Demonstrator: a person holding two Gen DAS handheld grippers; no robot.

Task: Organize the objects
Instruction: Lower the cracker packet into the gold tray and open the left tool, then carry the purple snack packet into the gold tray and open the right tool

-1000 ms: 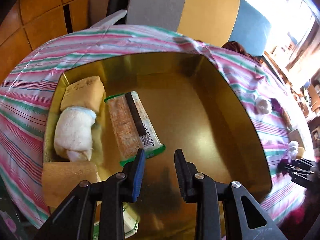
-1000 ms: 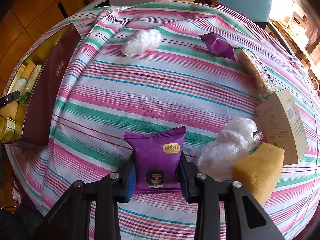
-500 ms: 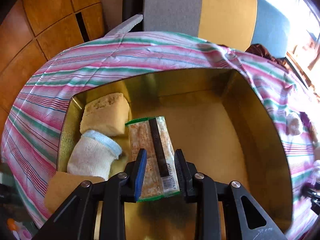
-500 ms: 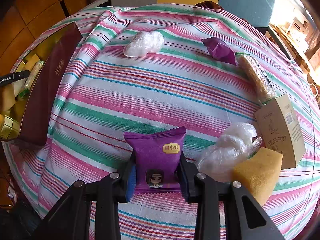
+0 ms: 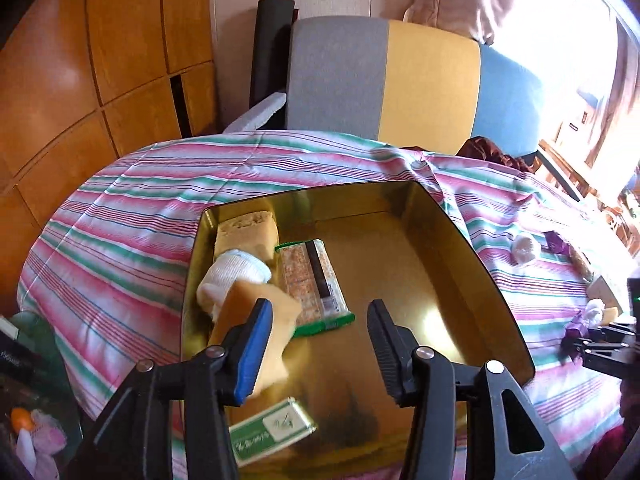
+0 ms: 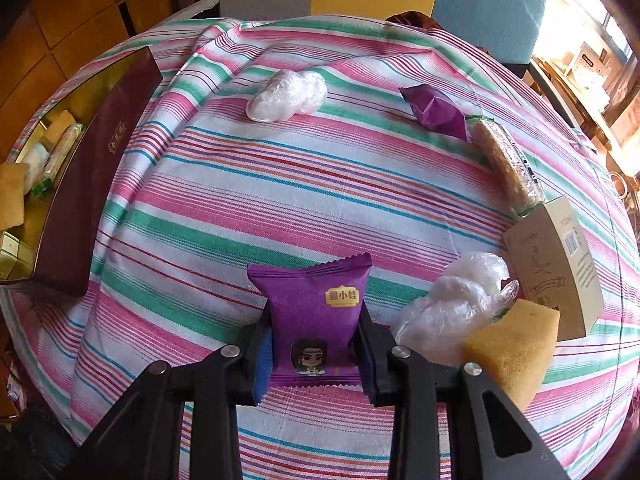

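In the left wrist view a gold tin holds a green-edged cracker pack, two yellow sponges, a white rolled sock and a green box. My left gripper hangs above the tin's near part, its jaws opening with nothing between them; the nearer sponge lies beside the blue left pad. In the right wrist view my right gripper is shut on a purple snack packet, low over the striped cloth.
On the cloth lie a white plastic wad, a second purple packet, another cracker pack, a cream carton, a plastic wad and a yellow sponge. The tin's maroon wall stands at the left. Chairs stand behind the table.
My left gripper has risen and drawn back from the tin, and its jaws have spread. The cracker pack, between the jaws half a second ago, lies free. The right gripper keeps still.
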